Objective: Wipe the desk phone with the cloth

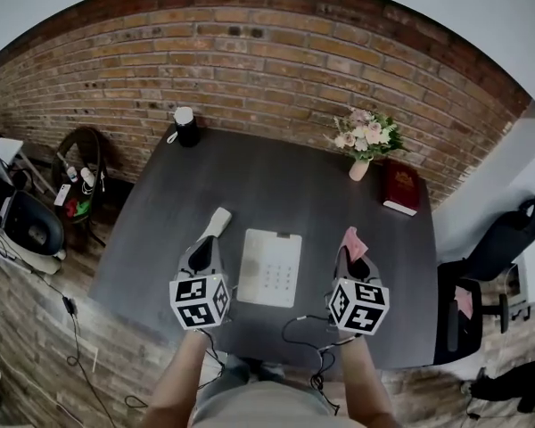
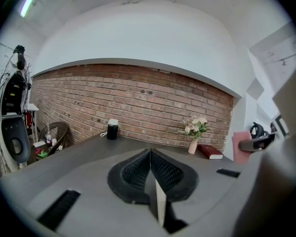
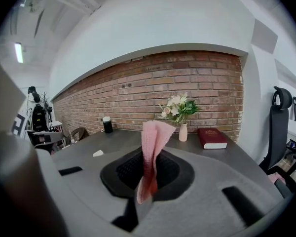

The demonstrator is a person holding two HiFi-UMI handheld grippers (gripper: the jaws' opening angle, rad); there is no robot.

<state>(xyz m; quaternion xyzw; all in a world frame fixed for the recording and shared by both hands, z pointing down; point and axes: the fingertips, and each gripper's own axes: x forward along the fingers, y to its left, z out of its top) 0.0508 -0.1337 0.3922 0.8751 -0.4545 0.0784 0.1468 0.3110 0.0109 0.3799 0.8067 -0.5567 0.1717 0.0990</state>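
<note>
Grippers, two: left gripper (image 1: 201, 255) pressed together, right gripper (image 1: 349, 259) pinching one pink cloth (image 1: 355, 242), flanking one desk phone (image 1: 270, 267).

No legible text, desk phone (image 1: 269, 267) keypad too small to read, red book (image 1: 400, 187) cover mark blurred

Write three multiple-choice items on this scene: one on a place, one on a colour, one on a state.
1. Where does the red book lie?
A. beside the flower vase
B. at the near edge
C. on the floor

2. What colour is the cloth?
A. white
B. pink
C. blue

3. How do the left tongs stand?
A. open, empty
B. shut on a pen
C. shut, empty

Key:
1 A, the book lies just next to the vase.
2 B, pink fabric sticks up from the shut right tongs.
3 C, the left gripper view shows them together, nothing between.
</note>
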